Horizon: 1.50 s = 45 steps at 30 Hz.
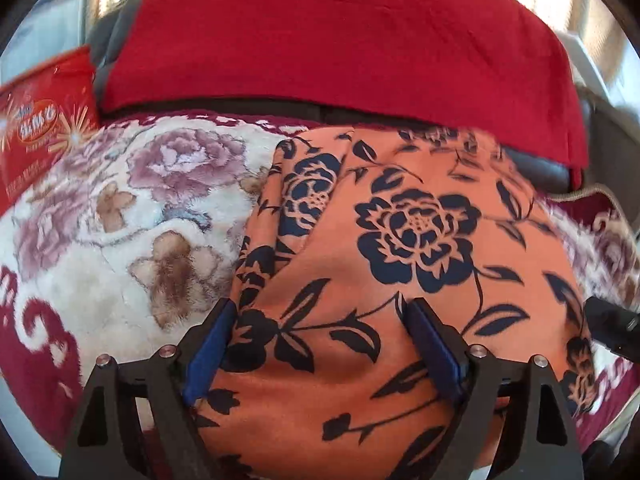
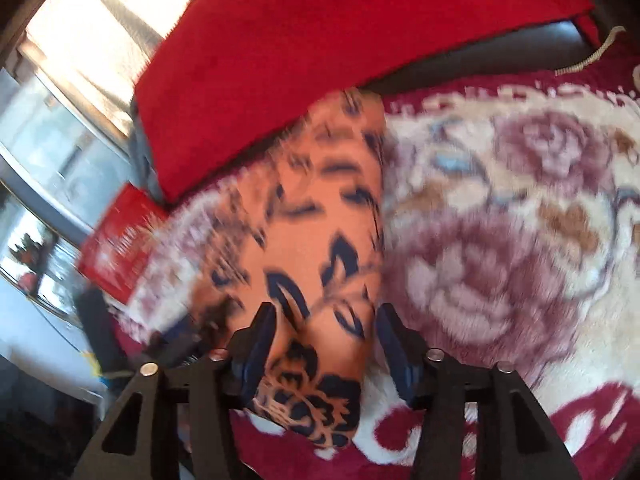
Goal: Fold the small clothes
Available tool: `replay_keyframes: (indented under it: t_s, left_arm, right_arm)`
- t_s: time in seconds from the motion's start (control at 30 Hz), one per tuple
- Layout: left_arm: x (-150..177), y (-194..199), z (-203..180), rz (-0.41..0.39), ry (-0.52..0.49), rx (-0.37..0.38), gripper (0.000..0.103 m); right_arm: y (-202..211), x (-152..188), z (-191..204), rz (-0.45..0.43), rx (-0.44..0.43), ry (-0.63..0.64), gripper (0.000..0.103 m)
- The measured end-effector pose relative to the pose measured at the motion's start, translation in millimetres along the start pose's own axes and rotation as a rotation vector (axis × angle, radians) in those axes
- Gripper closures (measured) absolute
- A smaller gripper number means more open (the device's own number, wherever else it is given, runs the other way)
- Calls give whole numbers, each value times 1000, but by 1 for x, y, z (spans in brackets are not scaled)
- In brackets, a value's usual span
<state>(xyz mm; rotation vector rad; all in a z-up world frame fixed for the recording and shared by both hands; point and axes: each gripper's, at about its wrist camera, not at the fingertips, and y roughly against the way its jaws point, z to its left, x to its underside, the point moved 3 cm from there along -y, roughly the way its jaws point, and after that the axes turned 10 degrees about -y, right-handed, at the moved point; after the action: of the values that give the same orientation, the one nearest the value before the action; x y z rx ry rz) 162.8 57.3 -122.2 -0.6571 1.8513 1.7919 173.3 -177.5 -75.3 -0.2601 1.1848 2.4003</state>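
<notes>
Black-fingered left gripper point(image 1: 320, 316) straddles smooth orange floral cloth point(image 1: 400, 240) on plush blanket point(image 1: 100, 240)

garment point(image 1: 400, 240) – orange, navy flowers | blanket point(image 1: 120, 220) – cream, mauve roses | cloth point(image 1: 340, 40) – red

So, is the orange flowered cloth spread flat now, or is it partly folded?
Partly folded. On the orange flowered cloth the left edge is doubled over in a long overlapping band, and the rest lies fairly smooth on the plush blanket.
</notes>
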Motion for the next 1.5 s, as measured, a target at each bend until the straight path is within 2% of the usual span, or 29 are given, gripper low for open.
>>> replay_keyframes:
  t_s: [0.03,0.1,0.2,0.23,0.27,0.3,0.33,0.43,0.53,0.57,0.6,0.63,0.67,0.7,0.77,0.83,0.9,0.93,0.97,1.07,1.13,1.17,1.2,1.27,1.3,1.33,1.37,1.5]
  left_arm:
    - [-1,-1,0,4,-8,3,15]
    - [-1,-2,1,6,-2,7,15]
    - [-1,-3,-3,3,-7,-1,14]
    - [-3,-5,-2,3,-9,-2,14]
    - [-3,-6,-2,3,-9,1,14]
    - [-2,-5,-1,3,-8,1,14]
    - [-2,-2,0,4,-4,6,14]
    - [-3,4,1,-13,0,-6,15]
    - [-13,30,-3,-137,-12,-1,15]
    - [-14,35,-5,-164,-24,8,15]
    - [-14,38,-10,-175,-46,16,15]
    - [-12,33,-16,-145,-74,24,15]
    - [-8,24,-20,-97,-93,26,15]
    - [-3,11,-22,-38,-107,15,14]
    - [-1,8,-22,-47,-94,8,14]
    - [-3,8,-21,-39,-91,17,14]
    - [-3,6,-20,-34,-78,23,14]
    - [-3,6,-20,-34,-80,22,14]
    - [-4,5,-20,-35,-82,22,14]
    - [-3,2,-15,-27,-73,25,14]
    - [-4,0,-13,-20,-58,31,14]
    - [-5,0,-13,-19,-53,33,14]
    - [-5,0,-13,-19,-50,35,14]
    - [-6,0,-13,-22,-55,32,14]
    - [-5,0,-13,-23,-58,29,14]
    - [-5,0,-13,-23,-58,31,14]
    - [-5,0,-12,-22,-57,34,14]
    - [-5,0,-11,-19,-53,37,14]
  right_arm:
    - [5,-9,-1,-23,-21,-17,27]
    - [2,-23,-5,-16,-60,-66,20]
    - [-32,-40,-16,79,-95,-144,21]
    - [-47,-42,-20,120,-95,-169,31]
    - [-56,-44,-19,144,-86,-162,46]
    - [-59,-43,-11,144,-40,-105,57]
    - [-56,-39,3,107,16,-4,65]
    - [-37,-25,41,0,146,221,68]
    - [-50,-20,29,12,229,225,67]
    - [-54,-22,20,24,224,182,64]
    - [-54,-26,7,26,184,119,56]
    - [-51,-30,0,22,138,65,43]
    - [-48,-34,-7,21,94,13,38]
    - [-44,-37,-10,14,52,-22,37]
    - [-41,-47,-16,7,-18,-79,35]
    - [-52,-59,-16,33,-74,-136,29]
    - [-70,-70,-24,66,-83,-198,29]
    - [-80,-76,-26,82,-62,-209,48]
    - [-83,-79,-21,81,-26,-164,63]
    - [-65,-66,36,-34,151,163,68]
    - [-63,-55,53,-64,231,281,68]
    - [-65,-55,53,-63,261,296,68]
    - [-68,-56,45,-53,277,277,65]
    - [-66,-61,25,-26,246,165,64]
    - [-61,-60,19,-30,219,127,54]
    - [-58,-58,18,-30,210,118,34]
    - [-55,-55,18,-30,200,115,29]
    - [-46,-30,20,13,121,90,29]
